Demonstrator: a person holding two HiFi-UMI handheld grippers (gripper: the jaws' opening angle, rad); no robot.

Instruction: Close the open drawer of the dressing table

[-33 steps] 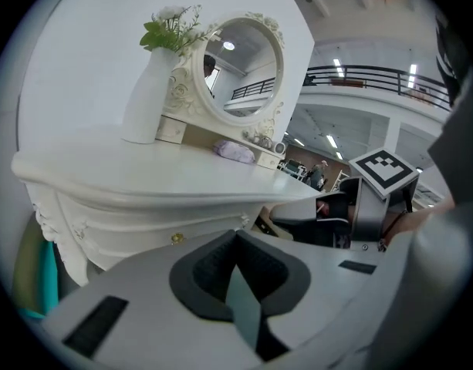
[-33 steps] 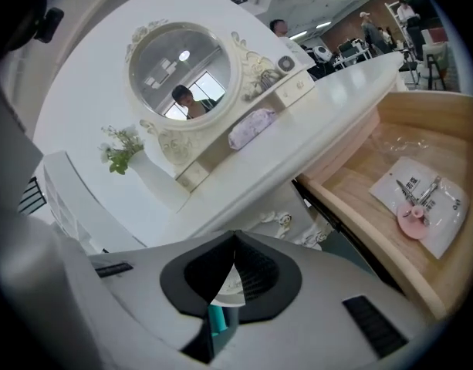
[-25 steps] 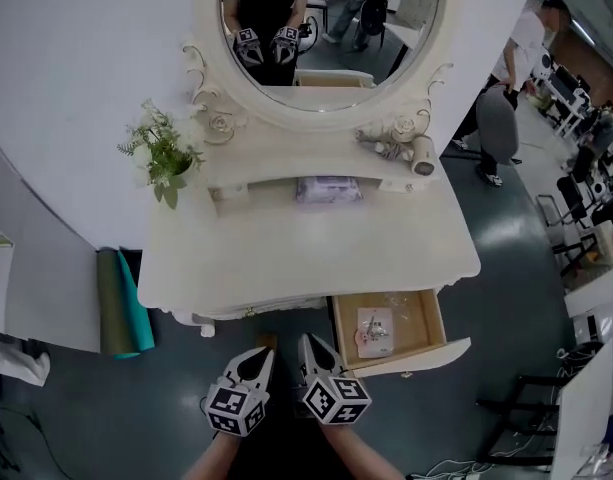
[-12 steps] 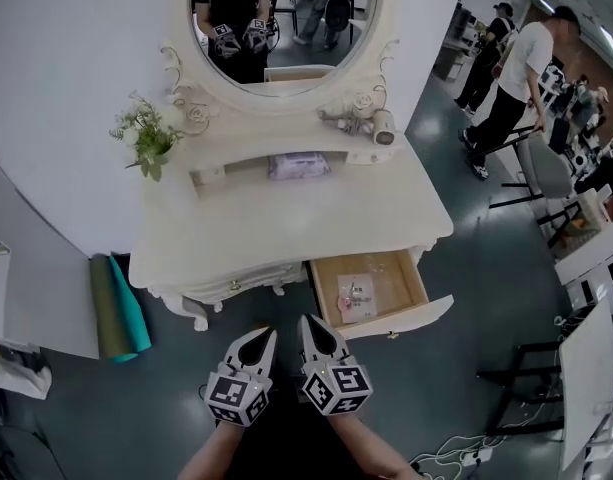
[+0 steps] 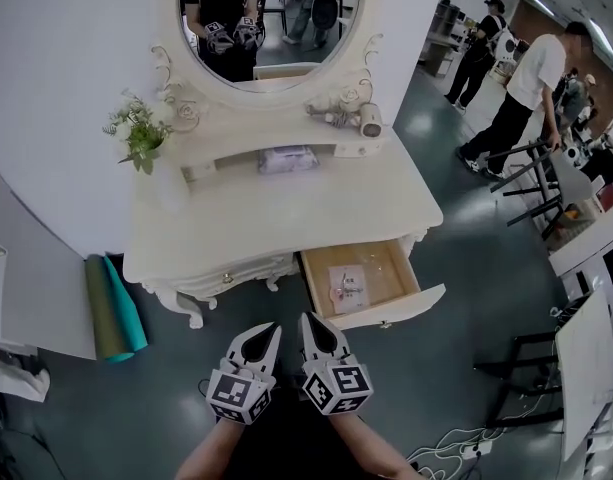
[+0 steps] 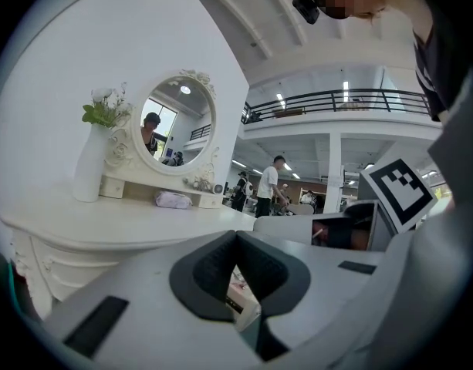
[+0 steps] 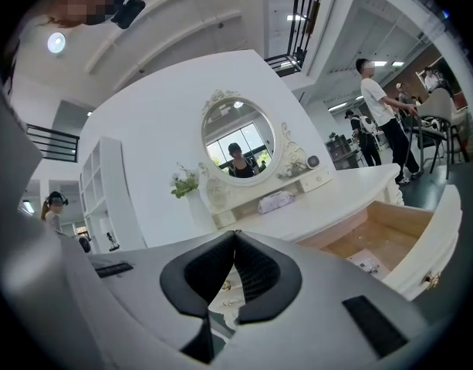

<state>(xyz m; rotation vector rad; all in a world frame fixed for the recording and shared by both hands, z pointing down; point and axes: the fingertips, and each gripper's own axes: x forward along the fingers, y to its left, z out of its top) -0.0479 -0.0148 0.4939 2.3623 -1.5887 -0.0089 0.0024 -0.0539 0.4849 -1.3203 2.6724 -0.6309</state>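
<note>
The cream dressing table [image 5: 276, 218] stands against the wall under an oval mirror [image 5: 271, 13]. Its right-hand drawer [image 5: 418, 290] is pulled out, showing a wooden bottom with a small clear packet [image 5: 346, 286] on it. The same drawer [image 7: 390, 241] lies to the right in the right gripper view. My left gripper [image 5: 258, 340] and right gripper [image 5: 316, 330] hang side by side in front of the table, just left of the drawer and short of it. Both are shut with nothing held; their tips meet in the left gripper view [image 6: 236, 233] and the right gripper view [image 7: 234, 232].
On the table are a white vase of flowers [image 5: 136, 133], a pack of wipes [image 5: 288, 158] and a hair dryer [image 5: 366, 120]. Green and teal rolls [image 5: 111, 308] lean at the table's left. People [image 5: 521, 88] stand at the back right; a black frame [image 5: 516, 368] and cables are near right.
The table and drawer have slid up and left in the head view and look smaller. The drawer stays open. Both grippers stay shut, low in the view.
</note>
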